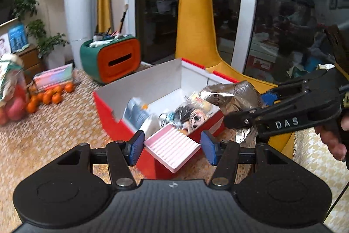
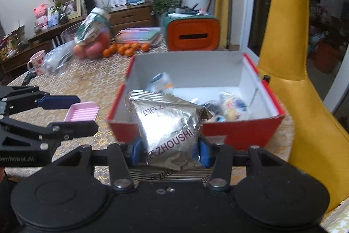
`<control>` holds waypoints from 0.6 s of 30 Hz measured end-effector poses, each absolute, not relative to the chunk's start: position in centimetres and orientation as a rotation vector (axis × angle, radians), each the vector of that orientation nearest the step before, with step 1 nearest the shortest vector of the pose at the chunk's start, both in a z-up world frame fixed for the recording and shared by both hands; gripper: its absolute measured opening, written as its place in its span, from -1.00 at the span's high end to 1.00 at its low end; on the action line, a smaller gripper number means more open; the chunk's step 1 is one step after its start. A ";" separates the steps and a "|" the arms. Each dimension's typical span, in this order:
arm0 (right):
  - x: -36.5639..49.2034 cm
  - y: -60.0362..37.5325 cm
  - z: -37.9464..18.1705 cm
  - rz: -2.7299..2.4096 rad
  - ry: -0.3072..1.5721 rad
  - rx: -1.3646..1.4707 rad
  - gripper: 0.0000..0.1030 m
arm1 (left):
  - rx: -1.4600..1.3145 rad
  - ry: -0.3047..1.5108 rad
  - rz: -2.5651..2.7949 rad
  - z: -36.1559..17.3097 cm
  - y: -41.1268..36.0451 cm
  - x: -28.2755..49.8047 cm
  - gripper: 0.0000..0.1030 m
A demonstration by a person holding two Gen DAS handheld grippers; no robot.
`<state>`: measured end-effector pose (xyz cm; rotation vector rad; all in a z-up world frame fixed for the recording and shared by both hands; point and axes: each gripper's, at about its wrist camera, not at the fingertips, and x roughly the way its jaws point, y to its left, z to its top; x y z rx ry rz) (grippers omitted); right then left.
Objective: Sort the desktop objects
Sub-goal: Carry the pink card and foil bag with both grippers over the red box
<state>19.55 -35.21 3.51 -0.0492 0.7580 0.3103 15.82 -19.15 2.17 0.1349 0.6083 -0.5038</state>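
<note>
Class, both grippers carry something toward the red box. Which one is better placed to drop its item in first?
Probably the right gripper: its silver foil packet already overlaps the red cardboard box; the left gripper's pink ridged tray hangs beside it.

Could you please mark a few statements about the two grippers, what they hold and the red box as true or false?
1. The left gripper holds a pink ridged tray. True.
2. The right gripper is empty. False: it is shut on a silver foil packet.
3. The red box is empty. False: several small packets already lie inside it.
4. An orange and green tissue box stands beyond the red box. True.
5. The oranges lie inside the red box. False: they lie on the table, to the left in the left wrist view.
</note>
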 end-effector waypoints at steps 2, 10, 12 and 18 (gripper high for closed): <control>20.3 -36.0 3.7 0.300 0.751 -0.042 0.05 | 0.144 0.606 -0.510 2.2 -20.0 16.6 -0.08; 24.3 -37.6 3.8 0.257 0.726 -0.055 0.05 | 0.159 0.616 -0.510 2.0 -22.3 20.4 -0.08; 25.4 -37.7 3.6 0.255 0.731 -0.062 0.04 | 0.161 0.621 -0.504 1.9 -22.6 21.5 -0.08; 29.0 -37.8 2.9 0.239 0.744 -0.080 0.04 | 0.180 0.633 -0.506 1.4 -23.6 25.0 -0.08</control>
